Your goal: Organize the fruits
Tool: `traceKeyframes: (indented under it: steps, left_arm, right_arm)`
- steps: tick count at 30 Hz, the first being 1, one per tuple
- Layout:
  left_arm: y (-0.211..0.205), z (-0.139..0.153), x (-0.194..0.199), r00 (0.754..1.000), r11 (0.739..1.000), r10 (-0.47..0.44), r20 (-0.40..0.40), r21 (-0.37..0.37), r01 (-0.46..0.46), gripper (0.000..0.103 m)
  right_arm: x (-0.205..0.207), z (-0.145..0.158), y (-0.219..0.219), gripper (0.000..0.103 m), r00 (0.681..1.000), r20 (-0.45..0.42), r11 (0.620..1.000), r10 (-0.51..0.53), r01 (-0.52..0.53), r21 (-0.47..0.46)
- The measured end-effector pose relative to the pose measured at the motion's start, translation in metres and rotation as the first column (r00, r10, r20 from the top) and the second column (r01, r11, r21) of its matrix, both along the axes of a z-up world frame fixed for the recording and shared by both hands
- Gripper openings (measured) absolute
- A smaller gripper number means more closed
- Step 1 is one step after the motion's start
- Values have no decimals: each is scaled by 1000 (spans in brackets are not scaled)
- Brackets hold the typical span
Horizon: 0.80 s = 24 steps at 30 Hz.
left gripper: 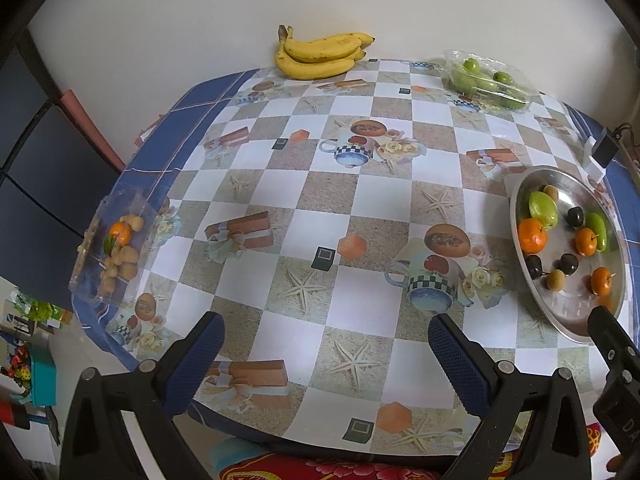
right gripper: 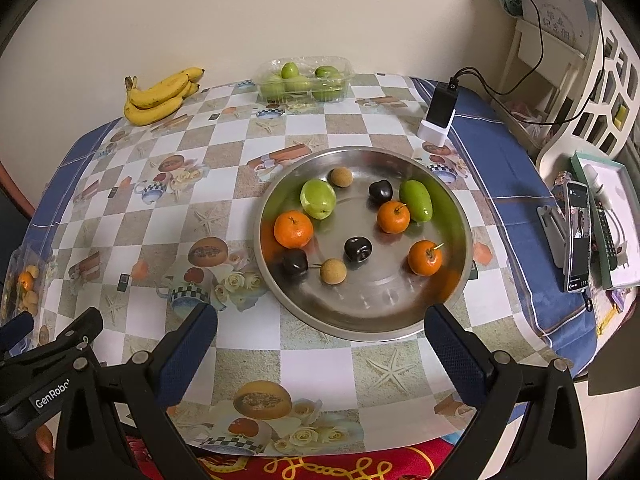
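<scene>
In the right wrist view, the steel tray [right gripper: 460,240] sits mid-frame holding loose fruit; its elongated green fruit [right gripper: 416,201] lies upper-left to lower-right. A checkered tablecloth [right gripper: 248,128] meets a cream wall [right gripper: 320,8]. The left gripper [left gripper: 326,340] and right gripper [right gripper: 320,334] both gape wide, empty, above the cloth.

In the right wrist view, the white lettering "GenRobo", cut off at its end, is read on the black plastic body of the left hand-held gripper [right gripper: 52,400] at the near left. Printed characters on the white board [right gripper: 560,16] at the far right are too blurred to be read.
</scene>
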<state>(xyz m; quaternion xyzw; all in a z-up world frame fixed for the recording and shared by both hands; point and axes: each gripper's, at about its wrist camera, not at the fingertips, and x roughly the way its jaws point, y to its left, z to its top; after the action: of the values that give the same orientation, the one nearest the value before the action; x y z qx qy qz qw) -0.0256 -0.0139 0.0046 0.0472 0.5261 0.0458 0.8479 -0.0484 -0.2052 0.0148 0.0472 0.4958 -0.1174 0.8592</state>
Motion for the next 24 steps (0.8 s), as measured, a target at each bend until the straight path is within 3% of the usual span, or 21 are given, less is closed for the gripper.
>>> traceKeyframes:
  steps: [24]
  left_arm:
    - [0,2,-1,1000,1000,3,6,11,-3,103]
  right_arm:
    - [0,1,0,103,1000,-1,1000,6,-6,-6]
